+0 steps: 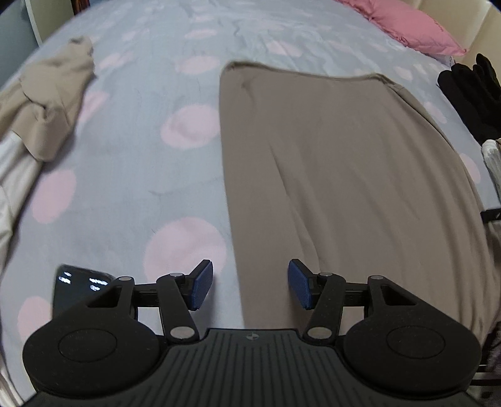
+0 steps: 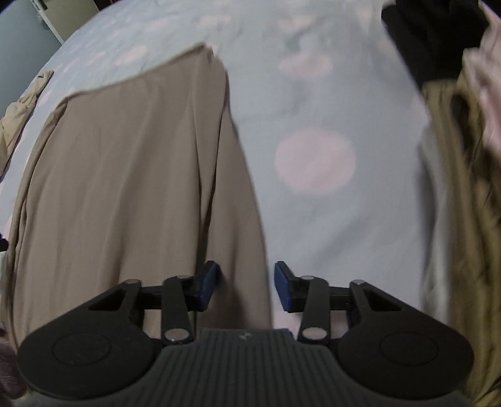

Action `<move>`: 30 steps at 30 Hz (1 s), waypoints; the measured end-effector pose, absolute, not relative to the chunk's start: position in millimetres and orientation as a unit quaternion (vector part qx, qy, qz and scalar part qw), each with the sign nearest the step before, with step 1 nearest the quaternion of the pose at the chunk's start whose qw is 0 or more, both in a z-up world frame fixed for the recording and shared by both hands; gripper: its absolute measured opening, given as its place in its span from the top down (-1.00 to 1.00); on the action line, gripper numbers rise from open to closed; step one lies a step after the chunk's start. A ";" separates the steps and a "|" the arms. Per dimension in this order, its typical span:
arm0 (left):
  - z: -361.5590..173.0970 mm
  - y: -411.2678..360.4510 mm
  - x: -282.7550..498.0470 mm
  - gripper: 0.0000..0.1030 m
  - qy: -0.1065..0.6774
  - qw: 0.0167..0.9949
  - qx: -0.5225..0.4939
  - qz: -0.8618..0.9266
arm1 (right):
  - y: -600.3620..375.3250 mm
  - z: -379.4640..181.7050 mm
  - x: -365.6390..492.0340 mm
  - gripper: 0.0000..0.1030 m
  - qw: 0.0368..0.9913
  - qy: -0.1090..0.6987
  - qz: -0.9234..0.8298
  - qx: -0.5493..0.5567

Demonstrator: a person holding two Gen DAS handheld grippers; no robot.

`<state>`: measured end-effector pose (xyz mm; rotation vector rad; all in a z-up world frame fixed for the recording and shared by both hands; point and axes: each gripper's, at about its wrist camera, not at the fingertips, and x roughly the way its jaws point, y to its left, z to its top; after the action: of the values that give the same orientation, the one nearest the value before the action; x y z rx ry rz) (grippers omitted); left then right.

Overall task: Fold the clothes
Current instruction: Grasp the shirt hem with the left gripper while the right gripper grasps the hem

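Observation:
A taupe garment (image 1: 328,172) lies spread flat in a long panel on a light blue bedsheet (image 1: 141,188) with pink dots. My left gripper (image 1: 250,285) hovers open over the garment's near left edge, which runs between its blue pads (image 1: 202,286). In the right wrist view the same garment (image 2: 125,172) fills the left half. My right gripper (image 2: 245,287) stands open over its near right edge, and the cloth's border lies in the gap without being pinched.
A crumpled beige garment (image 1: 47,103) lies at the left, with a dark shiny flat object (image 1: 72,288) beside the left gripper. A pink pillow (image 1: 416,28) is far right. Black clothing (image 2: 432,37) and an olive garment (image 2: 463,188) are piled on the right.

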<state>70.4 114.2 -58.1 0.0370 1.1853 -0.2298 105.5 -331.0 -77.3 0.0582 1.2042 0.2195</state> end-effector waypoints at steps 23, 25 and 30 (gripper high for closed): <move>-37.6 104.2 114.0 0.21 0.605 0.786 0.021 -0.128 | -348.2 -15.6 159.4 0.31 0.847 0.526 0.070 0.009; -43.6 101.1 113.4 0.05 0.611 0.781 0.019 -0.127 | -339.5 -30.0 152.9 0.30 0.833 0.546 0.085 0.007; -67.4 97.1 108.6 0.39 0.639 0.759 0.031 -0.122 | -332.8 -66.6 131.0 0.31 0.796 0.597 0.100 0.003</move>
<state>108.6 97.1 -67.4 0.0671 1.3927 -0.2649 131.0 -332.8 -66.6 0.0069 1.2818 0.2140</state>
